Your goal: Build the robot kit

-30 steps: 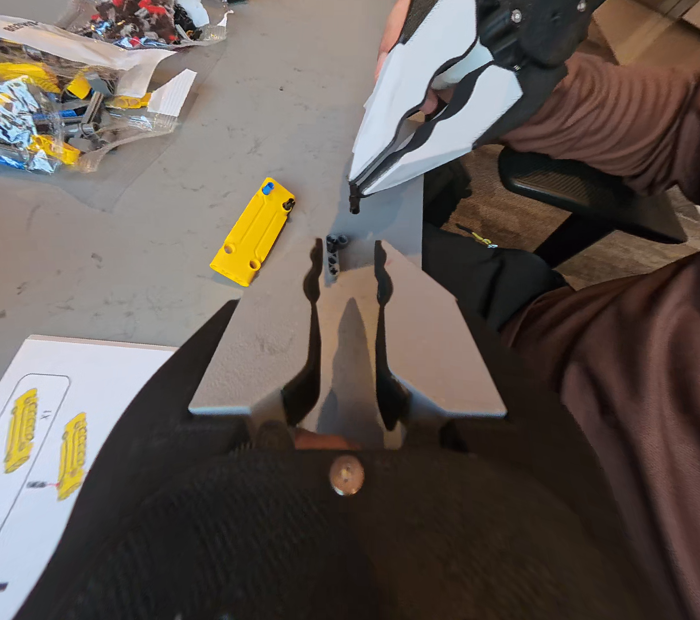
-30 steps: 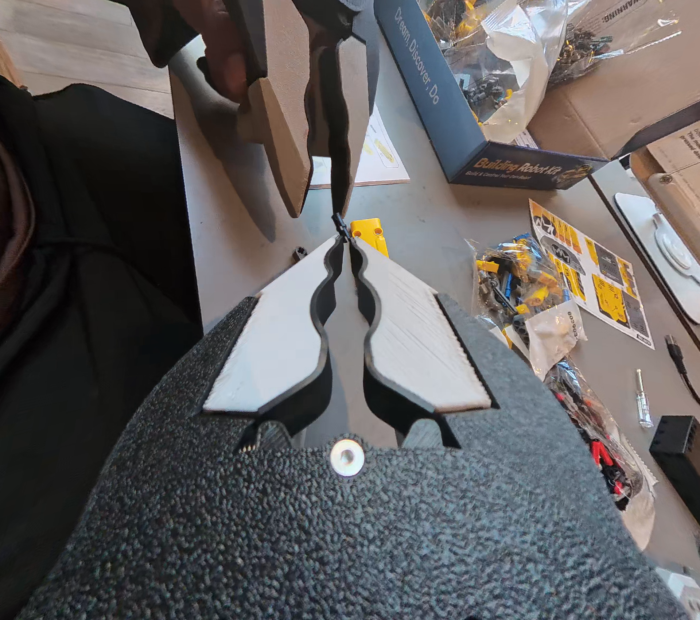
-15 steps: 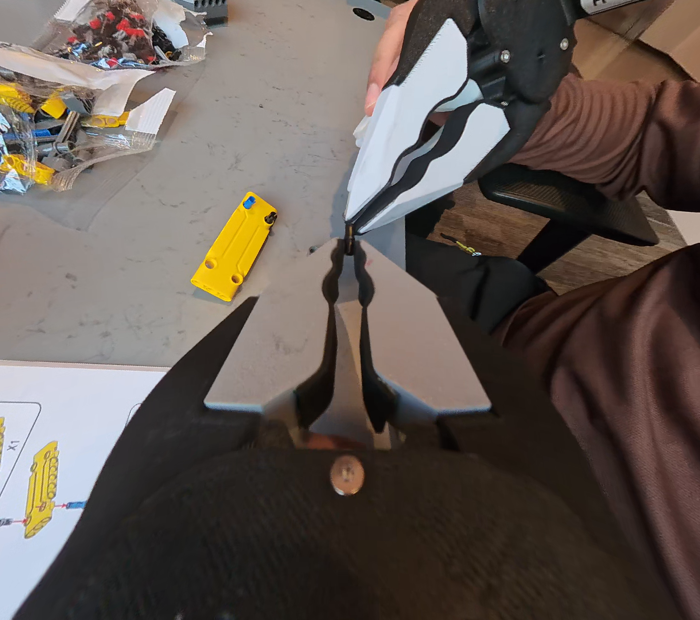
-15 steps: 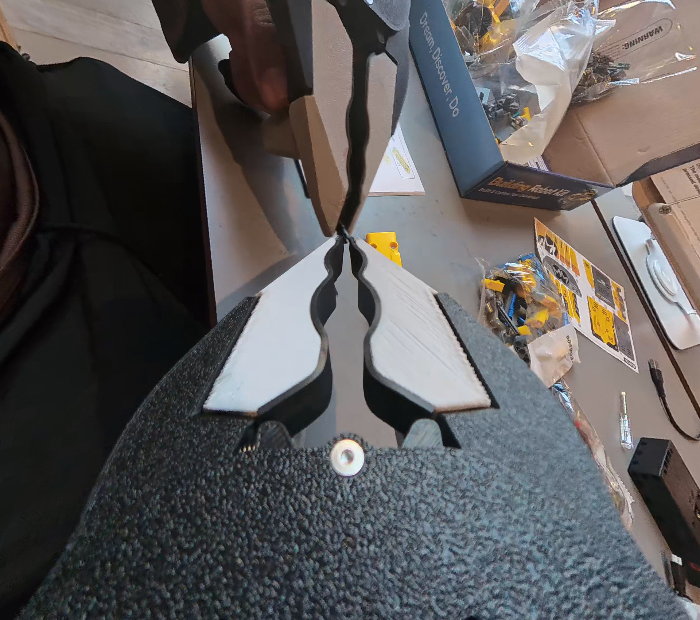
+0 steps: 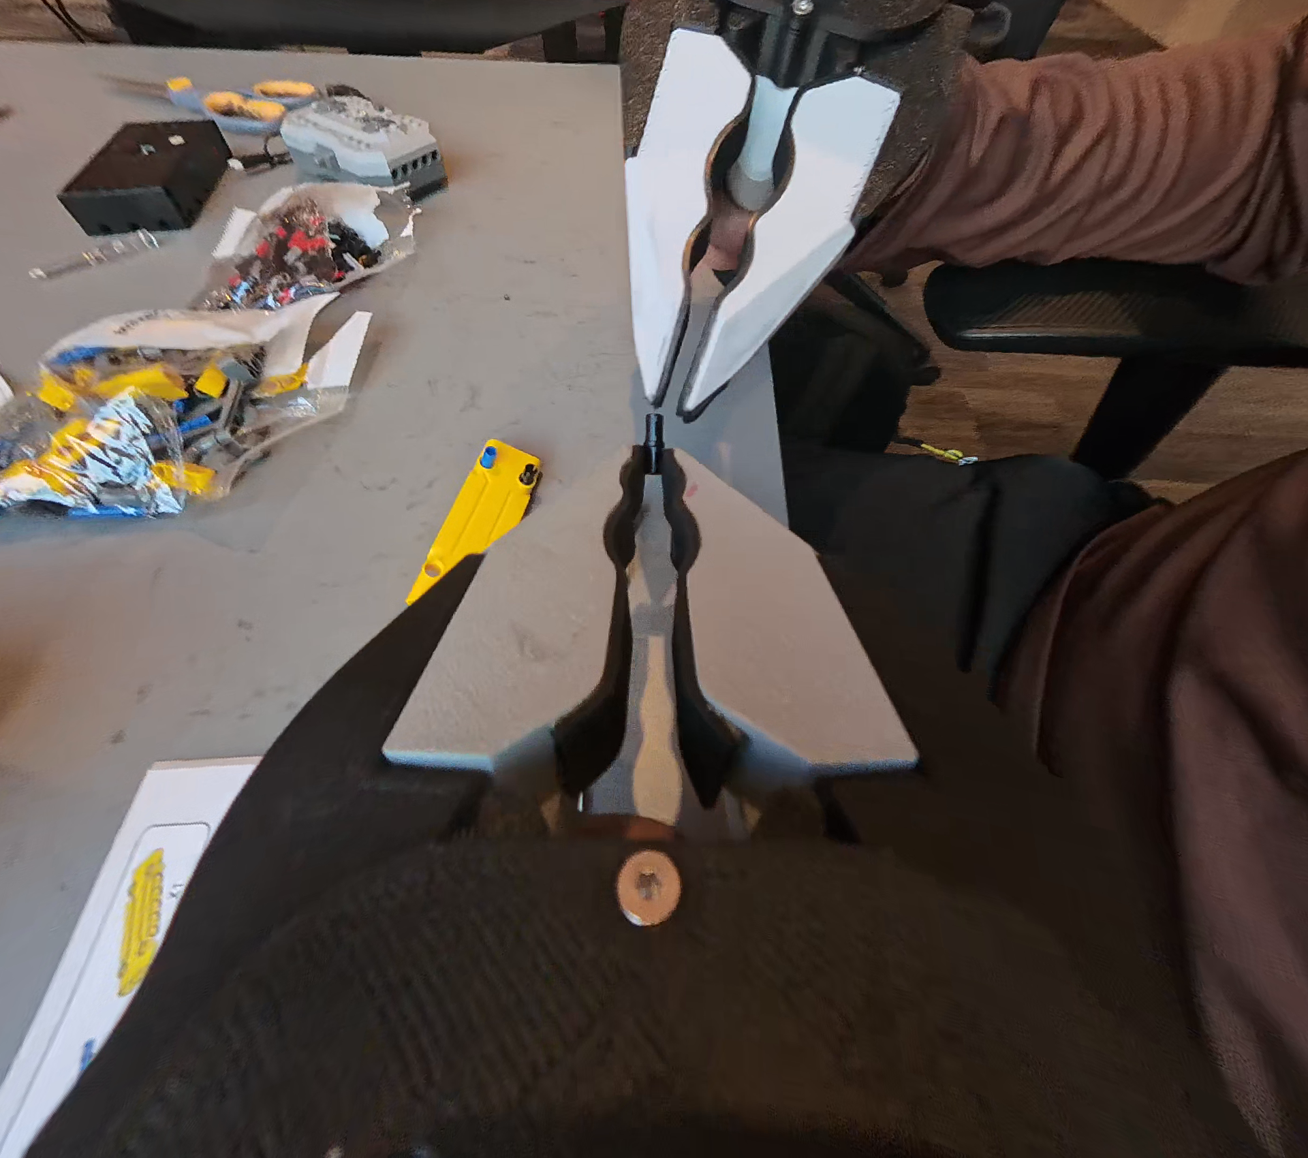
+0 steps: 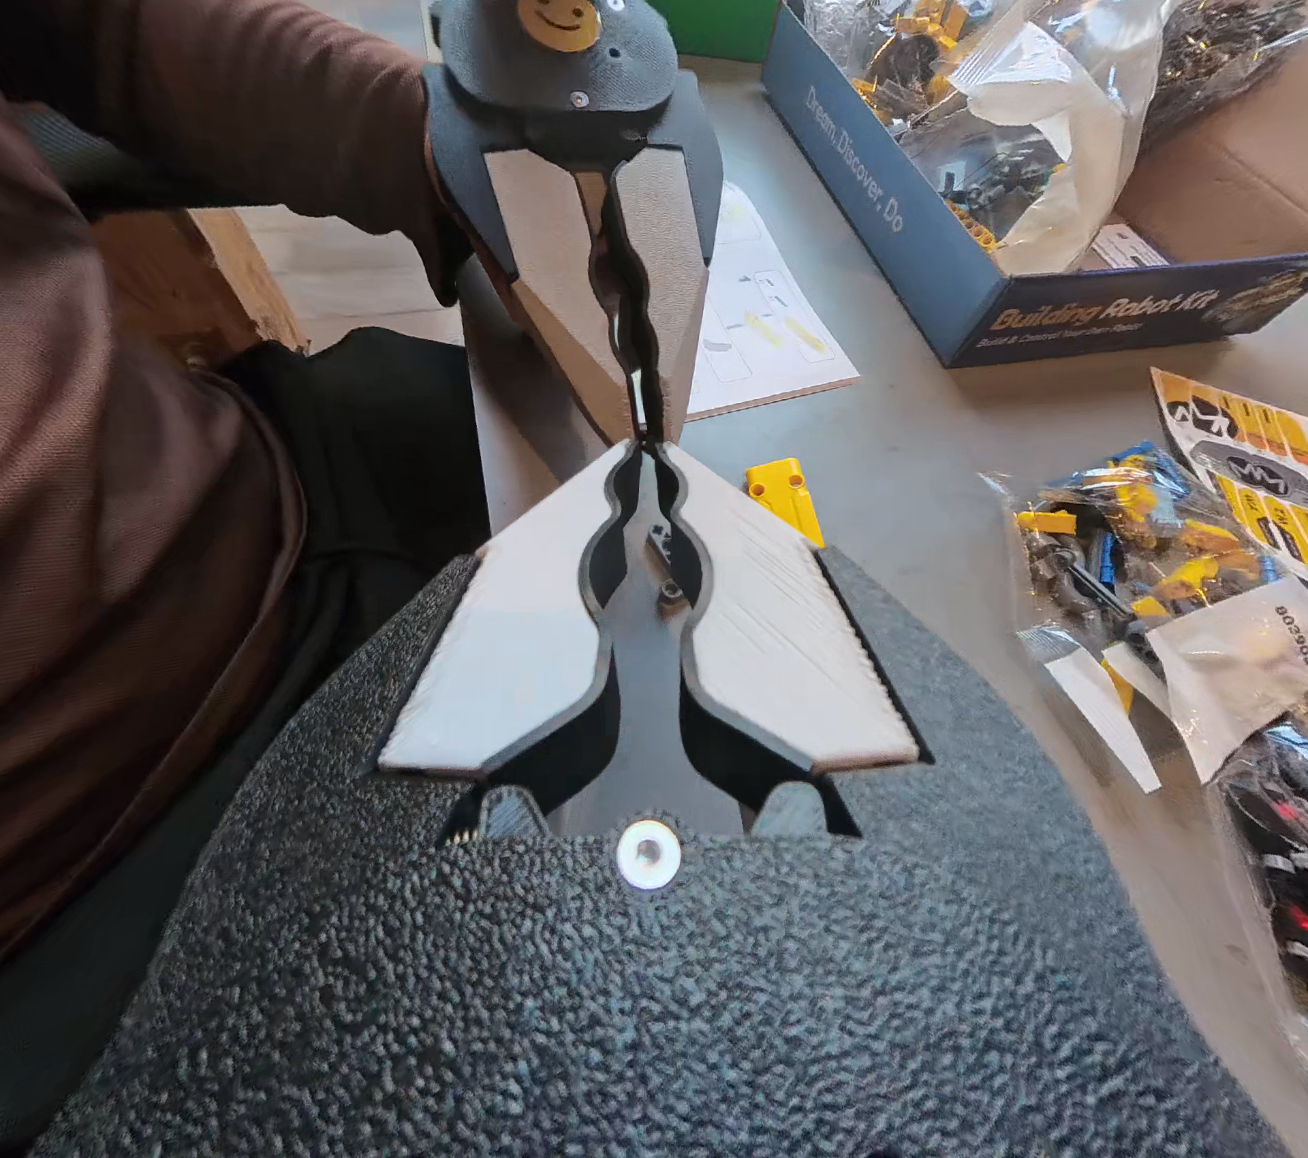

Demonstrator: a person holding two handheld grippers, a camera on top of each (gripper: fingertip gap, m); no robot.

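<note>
Black pin has changed owners! A second ago the right gripper carried it in to the desk's edge beside the person, half a second ago both sets of tips met on it, and now the left gripper has it pinched at its very tips with most of the pin poking out. The right one's jaws have parted a sliver and backed just clear, holding nothing. The pin hangs in the air above that desk edge, not resting on it. Count with me: one pin in the grip and two small dark pieces loose on the desk under the right gripper's fingers. One yellow panel lies near the same edge, with one blue plug and one black one set in its end. Farther in sit two torn-open parts bags, one grey block and one black box, and one instruction sheet shows at the near corner. From the right wrist view, add one blue kit box stuffed with bags.
</note>
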